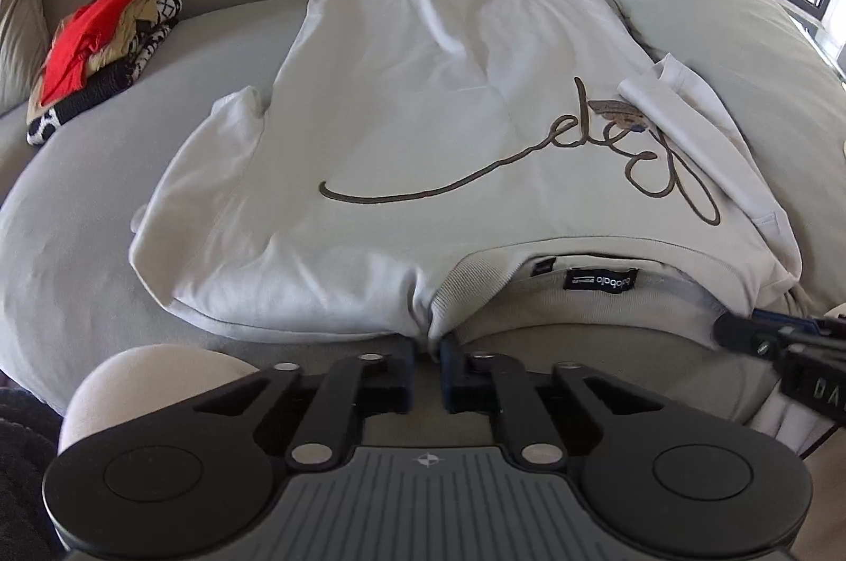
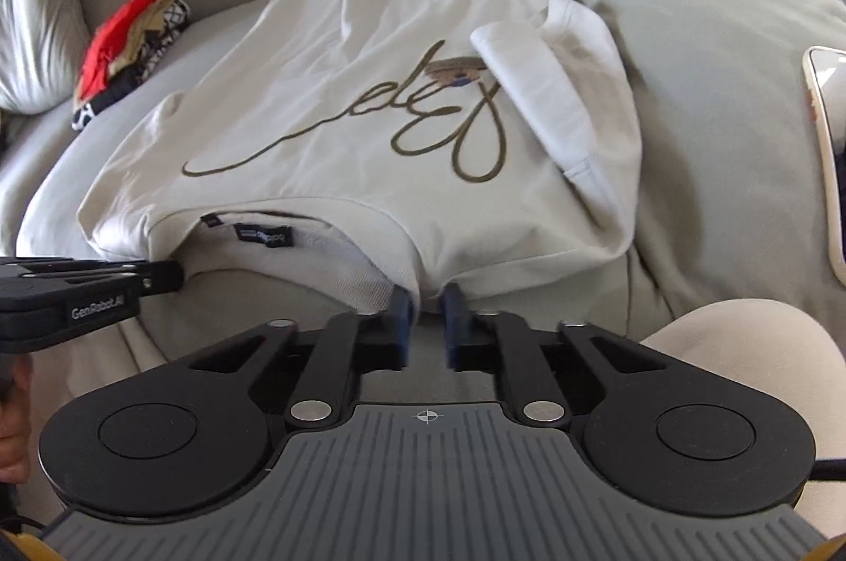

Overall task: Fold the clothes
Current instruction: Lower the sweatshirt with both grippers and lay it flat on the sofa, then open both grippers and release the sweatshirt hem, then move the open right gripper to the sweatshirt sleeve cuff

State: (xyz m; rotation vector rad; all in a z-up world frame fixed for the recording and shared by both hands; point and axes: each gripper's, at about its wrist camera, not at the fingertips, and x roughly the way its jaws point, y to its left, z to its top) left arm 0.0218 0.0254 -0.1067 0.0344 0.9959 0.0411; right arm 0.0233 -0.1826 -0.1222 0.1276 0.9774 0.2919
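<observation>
A cream T-shirt (image 1: 402, 127) with brown script lettering lies spread on a grey-green sofa seat (image 1: 106, 212), collar and black label (image 1: 600, 282) toward me. One sleeve (image 1: 682, 111) is folded in over the print. My left gripper (image 1: 427, 344) is shut on a pinch of the near shoulder edge, left of the collar. My right gripper (image 2: 427, 299) is shut on the shirt (image 2: 370, 95) at the near edge, right of the collar. Each gripper shows in the other's view: the right gripper (image 1: 729, 329) and the left gripper (image 2: 169, 276), both at the collar's sides.
A pile of folded clothes (image 1: 100, 53), red, tan and black-and-white, sits at the back left (image 2: 127, 48). A large grey pillow (image 1: 740, 43) borders the shirt on the right. A phone (image 2: 825, 148) lies on it. A person's knees (image 1: 143, 386) (image 2: 740, 349) are close below.
</observation>
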